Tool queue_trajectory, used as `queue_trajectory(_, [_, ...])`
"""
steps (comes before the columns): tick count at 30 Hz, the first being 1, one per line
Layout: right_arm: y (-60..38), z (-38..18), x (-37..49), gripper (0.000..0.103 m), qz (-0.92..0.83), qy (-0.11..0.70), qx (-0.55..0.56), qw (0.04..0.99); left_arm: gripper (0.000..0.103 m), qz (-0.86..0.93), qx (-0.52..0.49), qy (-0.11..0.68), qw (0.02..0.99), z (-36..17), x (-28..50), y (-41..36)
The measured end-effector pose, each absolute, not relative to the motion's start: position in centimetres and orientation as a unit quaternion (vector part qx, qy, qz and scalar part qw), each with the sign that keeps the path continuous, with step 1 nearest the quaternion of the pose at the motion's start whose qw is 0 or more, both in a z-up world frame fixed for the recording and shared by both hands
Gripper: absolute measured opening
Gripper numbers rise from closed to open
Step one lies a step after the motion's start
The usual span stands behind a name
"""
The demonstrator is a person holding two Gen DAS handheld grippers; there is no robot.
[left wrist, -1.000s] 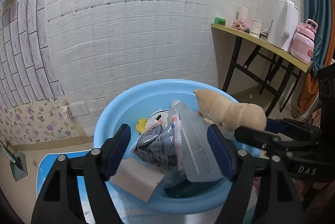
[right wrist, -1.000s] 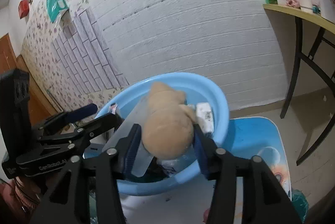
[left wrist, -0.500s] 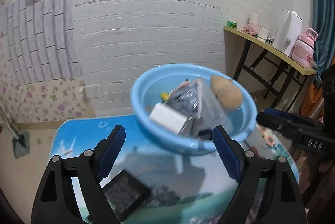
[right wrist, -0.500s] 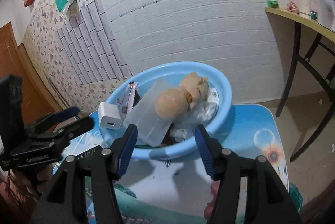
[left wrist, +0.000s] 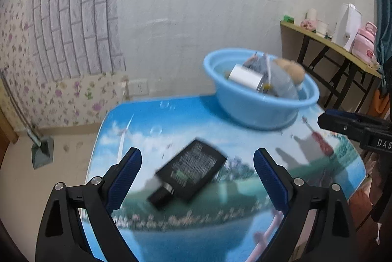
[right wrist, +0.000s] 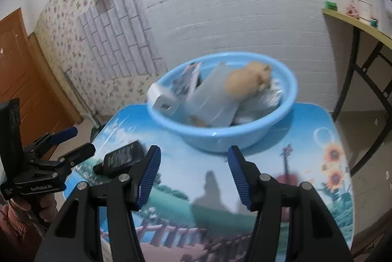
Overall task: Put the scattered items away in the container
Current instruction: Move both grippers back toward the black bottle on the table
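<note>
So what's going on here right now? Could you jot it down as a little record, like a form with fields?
container: blue basin at the far side of the table
in the basin: plush toy, white charger, clear bag, snack packet
still outside: black box lying flat on the table
left tongs: open, empty, with the black box in front of them
right tongs: open, empty, facing the basin
left to do: black box into the basin

Pretty even indoor light, nothing harsh, though both views are smeared with motion blur, worst on the basin and the black adapter. Fisheye bends the walls hard toward dark rounded corners. Soft tool shadows fall on the glossy surface near its front edge.
</note>
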State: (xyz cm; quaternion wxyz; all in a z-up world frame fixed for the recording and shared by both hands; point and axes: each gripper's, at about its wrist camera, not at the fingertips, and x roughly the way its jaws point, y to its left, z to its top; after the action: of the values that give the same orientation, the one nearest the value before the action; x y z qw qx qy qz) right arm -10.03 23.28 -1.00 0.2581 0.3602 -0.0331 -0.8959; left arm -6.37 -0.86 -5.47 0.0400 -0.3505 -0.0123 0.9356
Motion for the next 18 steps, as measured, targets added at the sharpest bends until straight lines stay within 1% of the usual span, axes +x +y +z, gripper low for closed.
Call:
queue_trajectory(7, [19.7, -2.8, -9.3, 0.057, -0.874, 0.014, 0.391, 0.289, 0.093, 0.926, -0.376, -0.026, 0.026, -8.3, -5.2, -3.5])
queue_trajectory(9, [18.9, -3.1, -9.2, 0.057, -0.869, 0.019, 0.395, 0.299, 0.093, 0.922, -0.385, -0.027, 0.004, -9.2, -5.1, -4.3])
queue_trajectory(10, [18.5, -3.3, -9.1, 0.058, -0.866, 0.023, 0.396, 0.305, 0.093, 0.92, -0.39, -0.027, -0.006, -9.6, -5.2, -4.7])
queue_trajectory(12, [17.4, -3.6, -8.9, 0.073, -0.862, 0.033, 0.397, 0.315, 0.092, 0.918, -0.395, -0.031, -0.008, -10.1, -5.3, -5.2])
queue_trajectory(13, [16.9, -3.7, -8.9, 0.076, -0.859, 0.036, 0.399, 0.319, 0.092, 0.917, -0.397, -0.033, -0.007, -10.2, -5.3, -5.5])
queue_trajectory(14, [16.7, -3.9, -9.0, 0.078, -0.857, 0.038, 0.401, 0.322, 0.09, 0.916, -0.399, -0.031, -0.004, -10.5, -5.3, -5.8])
queue_trajectory(17, [15.2, -4.7, -9.0, 0.078, -0.847, 0.048, 0.412, 0.333, 0.089, 0.915, -0.404, -0.013, 0.004, -11.0, -5.6, -5.9])
queue_trajectory(18, [14.8, -4.9, -9.1, 0.078, -0.844, 0.051, 0.416, 0.335, 0.086, 0.914, -0.405, -0.01, 0.008, -11.1, -5.7, -6.0])
